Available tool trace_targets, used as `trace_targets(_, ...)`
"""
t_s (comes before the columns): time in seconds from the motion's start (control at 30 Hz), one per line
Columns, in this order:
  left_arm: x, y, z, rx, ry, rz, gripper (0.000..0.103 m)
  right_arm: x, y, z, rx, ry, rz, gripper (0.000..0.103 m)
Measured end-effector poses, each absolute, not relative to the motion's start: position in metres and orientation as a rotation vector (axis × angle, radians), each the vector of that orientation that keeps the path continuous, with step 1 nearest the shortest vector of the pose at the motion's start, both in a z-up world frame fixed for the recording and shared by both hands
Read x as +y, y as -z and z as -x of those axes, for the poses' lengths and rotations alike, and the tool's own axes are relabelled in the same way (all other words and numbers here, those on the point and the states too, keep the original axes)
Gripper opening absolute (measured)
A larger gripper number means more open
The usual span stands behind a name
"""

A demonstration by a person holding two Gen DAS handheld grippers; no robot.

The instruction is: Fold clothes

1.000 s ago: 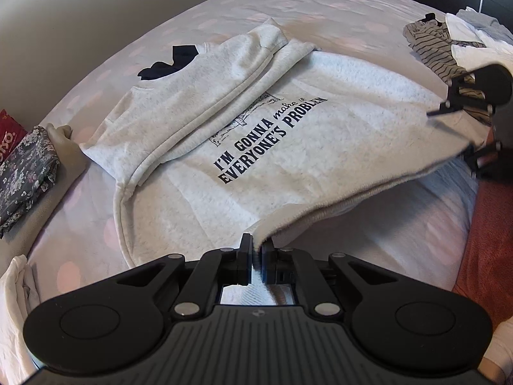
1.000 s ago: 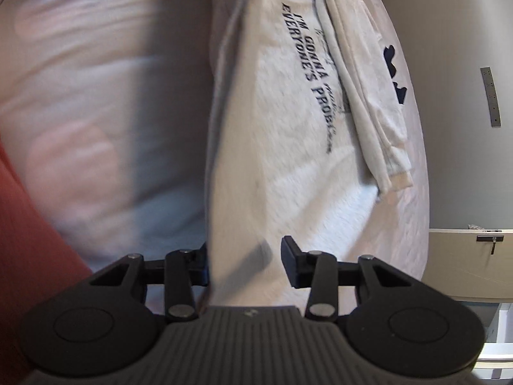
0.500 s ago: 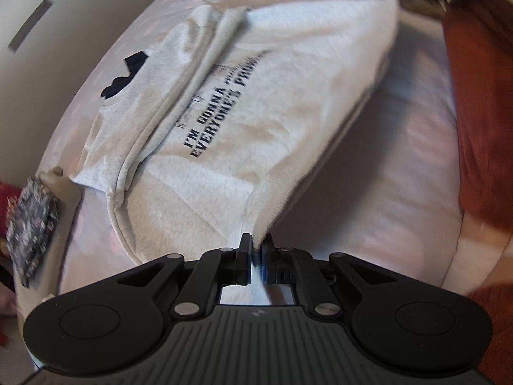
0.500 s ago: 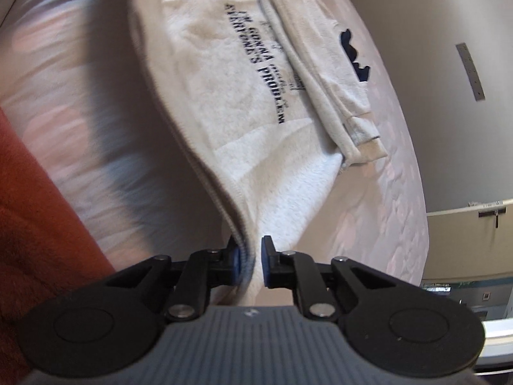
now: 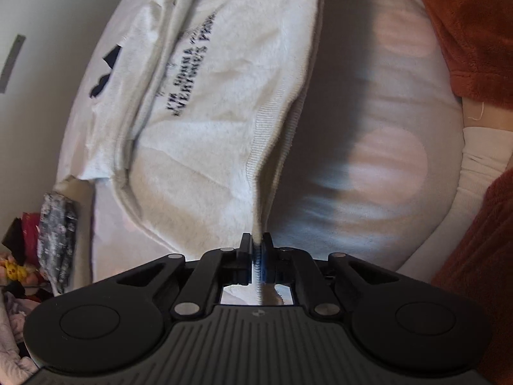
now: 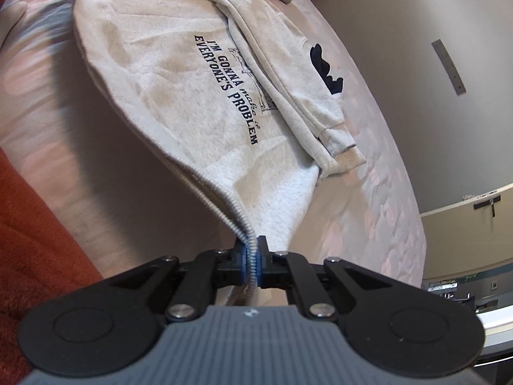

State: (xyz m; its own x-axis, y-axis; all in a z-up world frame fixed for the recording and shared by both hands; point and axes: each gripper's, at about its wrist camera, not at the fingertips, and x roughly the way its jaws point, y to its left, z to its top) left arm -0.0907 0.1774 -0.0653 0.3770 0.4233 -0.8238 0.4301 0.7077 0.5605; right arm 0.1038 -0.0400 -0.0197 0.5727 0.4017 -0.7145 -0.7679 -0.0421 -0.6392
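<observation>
A light grey sweatshirt with dark printed lettering lies on the bed, one sleeve folded across its front. My left gripper is shut on the ribbed hem at one corner. At the other corner, my right gripper pinches the same ribbed hem. The held edge is lifted off the bed and stretched between the two grippers, casting a shadow underneath. The far part of the sweatshirt rests on the bed.
The bed has a pale sheet with pink dots. An orange-red blanket lies along the near side. A folded floral garment sits at the bed's end. A grey wall runs behind the bed.
The right gripper went from open around the hem to shut on it. Both grippers have lifted the hem edge upward, tilting the views; the sweatshirt's near side has risen off the bed.
</observation>
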Motion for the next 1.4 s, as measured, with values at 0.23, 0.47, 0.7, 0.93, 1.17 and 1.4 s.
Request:
trace_targets(0.23, 0.171, 0.022, 0.098, 1.205, 0.038, -0.902, 0.002, -0.053, -0.003, -0.084, 0.320, -0.988, 1.351, 0.005)
trace_targets(0.47, 0.163, -0.006, 0.110, 1.206, 0.075, -0.918, 0.002, -0.068, -0.024, -0.069, 0.337, -1.002, 1.324, 0.005)
trace_targets(0.7, 0.148, -0.027, 0.137, 1.228, 0.140, -0.900, 0.002, -0.087, -0.044, -0.046, 0.351, -1.038, 1.348, 0.005)
trace_targets(0.93, 0.141, -0.047, 0.170, 1.261, 0.184, -0.846, 0.000, -0.102, -0.067, -0.024, 0.384, -1.076, 1.393, 0.005)
trace_targets(1.17, 0.146, -0.057, 0.171, 1.236, 0.170, -0.817, 0.000, -0.089, -0.080, -0.033, 0.375, -1.082, 1.411, 0.005)
trace_targets(1.4, 0.137, -0.028, 0.163, 1.261, 0.259, -0.814, 0.002, -0.084, -0.068, -0.039, 0.397, -1.075, 1.424, 0.005)
